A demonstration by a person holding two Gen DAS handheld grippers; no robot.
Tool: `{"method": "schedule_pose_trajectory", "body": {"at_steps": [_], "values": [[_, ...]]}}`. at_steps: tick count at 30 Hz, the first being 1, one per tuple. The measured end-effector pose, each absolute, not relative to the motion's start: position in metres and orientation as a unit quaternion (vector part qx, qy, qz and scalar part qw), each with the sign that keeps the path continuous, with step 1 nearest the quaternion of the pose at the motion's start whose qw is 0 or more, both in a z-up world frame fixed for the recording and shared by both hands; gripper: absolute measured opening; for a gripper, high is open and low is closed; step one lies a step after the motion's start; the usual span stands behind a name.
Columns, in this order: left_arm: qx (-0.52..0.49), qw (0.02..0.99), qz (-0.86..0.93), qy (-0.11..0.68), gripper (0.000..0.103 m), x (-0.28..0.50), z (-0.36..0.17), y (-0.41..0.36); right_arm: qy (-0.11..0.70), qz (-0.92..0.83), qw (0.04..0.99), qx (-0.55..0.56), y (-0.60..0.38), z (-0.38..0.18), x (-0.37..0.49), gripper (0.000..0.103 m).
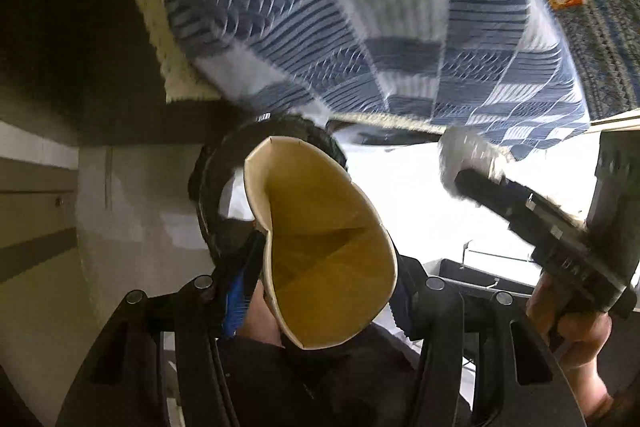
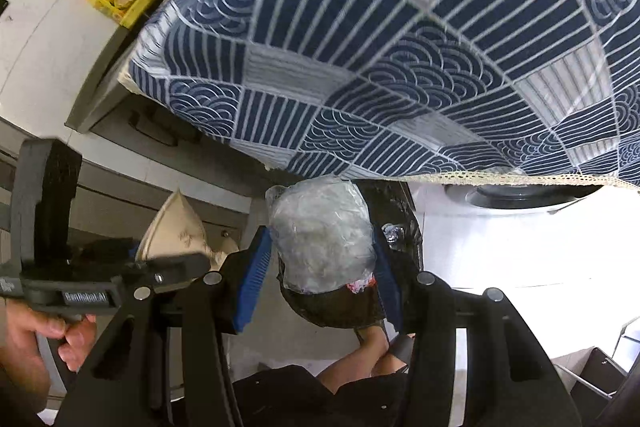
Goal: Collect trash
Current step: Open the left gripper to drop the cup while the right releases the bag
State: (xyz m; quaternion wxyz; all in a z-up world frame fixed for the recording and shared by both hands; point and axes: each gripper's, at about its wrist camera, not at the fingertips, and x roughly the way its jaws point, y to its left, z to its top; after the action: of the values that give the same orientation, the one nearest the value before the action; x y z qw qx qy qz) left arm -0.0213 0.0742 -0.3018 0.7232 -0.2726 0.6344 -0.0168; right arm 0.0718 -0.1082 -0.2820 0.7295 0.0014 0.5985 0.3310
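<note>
Left gripper clamped on squashed paper cup; right gripper clamped on crumpled plastic wad. Both just above black bin bag, below patterned tablecloth. Probably light, soft, crushable; best pinched mid-body, gently.

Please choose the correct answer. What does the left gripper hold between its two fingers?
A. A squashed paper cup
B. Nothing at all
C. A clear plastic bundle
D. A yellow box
A: in the left wrist view the left gripper is closed on a squashed paper cup, its brown inside facing the camera; the clear plastic bundle sits in the right gripper instead.
</note>
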Motion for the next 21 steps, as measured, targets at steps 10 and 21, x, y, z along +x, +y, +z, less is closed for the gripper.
{"method": "schedule_pose_trajectory", "body": {"at_steps": [10, 21], "values": [[-0.298, 0.688, 0.002, 0.662, 0.054, -0.04, -0.358, 0.082, 0.609, 0.347, 0.714, -0.002, -0.084, -0.315, 0.073, 0.05], [-0.294, 0.667, -0.014, 0.684, 0.054, -0.045, -0.392, 0.076, 0.622, 0.337, 0.706, 0.023, -0.073, -0.349, 0.073, 0.05]]}}
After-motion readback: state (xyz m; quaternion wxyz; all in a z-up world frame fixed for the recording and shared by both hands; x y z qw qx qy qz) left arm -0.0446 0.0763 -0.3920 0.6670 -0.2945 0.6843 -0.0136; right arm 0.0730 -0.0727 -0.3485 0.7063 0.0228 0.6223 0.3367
